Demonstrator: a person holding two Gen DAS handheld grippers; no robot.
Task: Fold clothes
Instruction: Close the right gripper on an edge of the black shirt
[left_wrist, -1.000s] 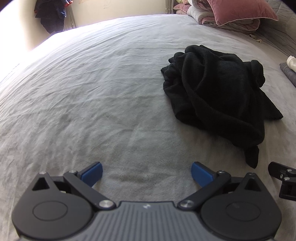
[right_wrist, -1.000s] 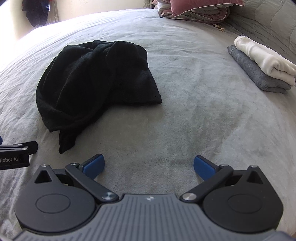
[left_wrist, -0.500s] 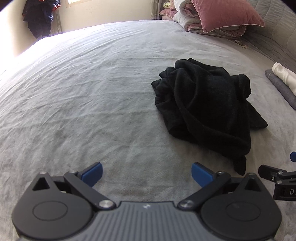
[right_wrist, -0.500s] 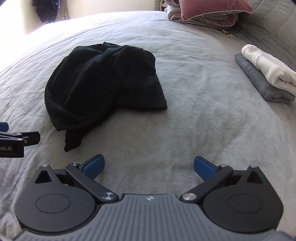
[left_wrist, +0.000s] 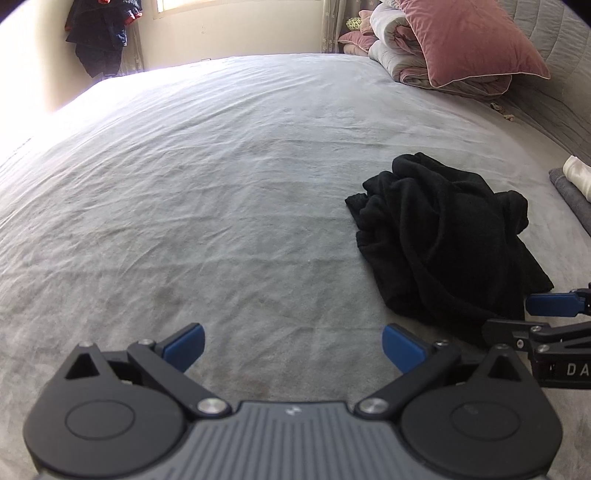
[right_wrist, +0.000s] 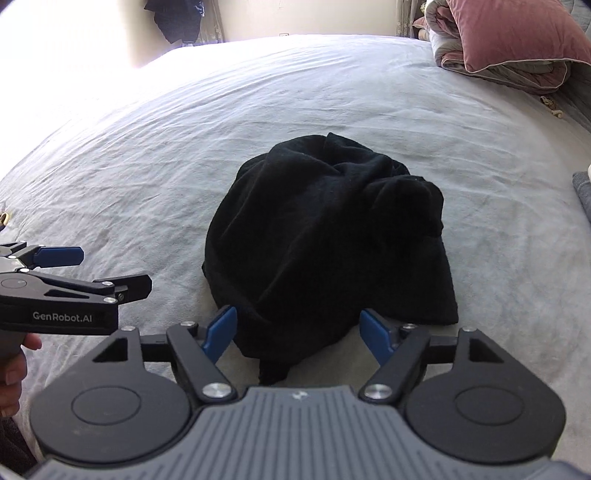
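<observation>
A crumpled black garment (right_wrist: 328, 240) lies in a heap on the grey bed sheet (right_wrist: 147, 166). It also shows at the right in the left wrist view (left_wrist: 443, 243). My right gripper (right_wrist: 298, 332) is open, its blue pads on either side of the garment's near edge, low over the bed. My left gripper (left_wrist: 293, 347) is open and empty over bare sheet, to the left of the garment. The left gripper also shows at the left of the right wrist view (right_wrist: 77, 273).
Pink pillow on folded quilts (left_wrist: 461, 48) sits at the far right of the bed. Folded white and grey clothes (left_wrist: 576, 188) lie at the right edge. Dark clothes (left_wrist: 103, 33) hang by the far wall. Wide sheet stretches left.
My right gripper has swung left and forward, so the garment is now centred between its pads. My left gripper has tilted up and drawn back, and the garment sits farther right in its view.
</observation>
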